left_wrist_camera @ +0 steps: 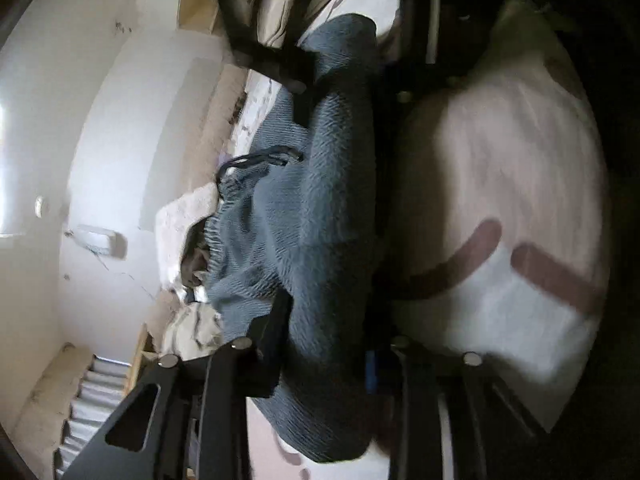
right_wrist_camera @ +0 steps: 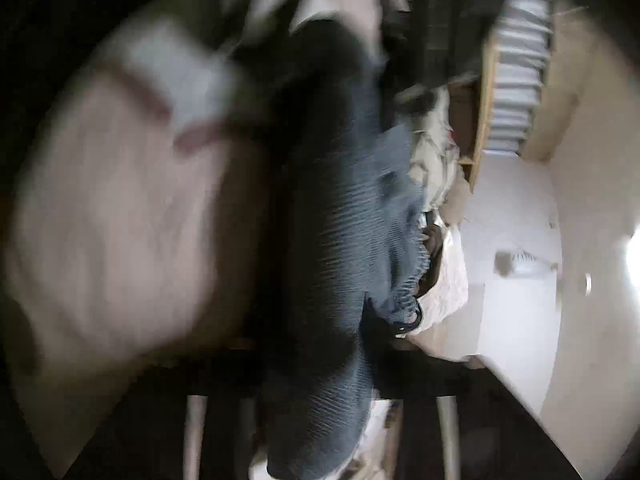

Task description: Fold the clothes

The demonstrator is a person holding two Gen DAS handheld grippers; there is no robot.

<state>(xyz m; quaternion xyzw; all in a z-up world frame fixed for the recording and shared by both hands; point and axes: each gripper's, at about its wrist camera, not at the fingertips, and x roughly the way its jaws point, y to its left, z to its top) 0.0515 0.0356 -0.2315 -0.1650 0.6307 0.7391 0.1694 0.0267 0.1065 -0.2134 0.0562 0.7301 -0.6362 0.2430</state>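
A grey-blue ribbed garment (left_wrist_camera: 328, 200) with an elastic waistband and a black drawstring (left_wrist_camera: 260, 158) hangs bunched lengthwise over the bed. The view is rolled on its side. My left gripper (left_wrist_camera: 326, 344) is shut on one end of it, the cloth squeezed between its black fingers (left_wrist_camera: 268, 344). At the garment's far end the right gripper's dark fingers (left_wrist_camera: 288, 76) clamp the cloth. The right wrist view is blurred: the same garment (right_wrist_camera: 340, 220) runs down between the fingers of my right gripper (right_wrist_camera: 320, 392), which looks shut on it.
A pale pink sheet (left_wrist_camera: 500, 180) with brownish-red stripes covers the bed below, also in the right wrist view (right_wrist_camera: 120, 200). Cream and white clothes (left_wrist_camera: 188, 224) are piled beyond the garment. A white wall (left_wrist_camera: 120, 120) and a wooden slatted frame (right_wrist_camera: 516, 80) stand behind.
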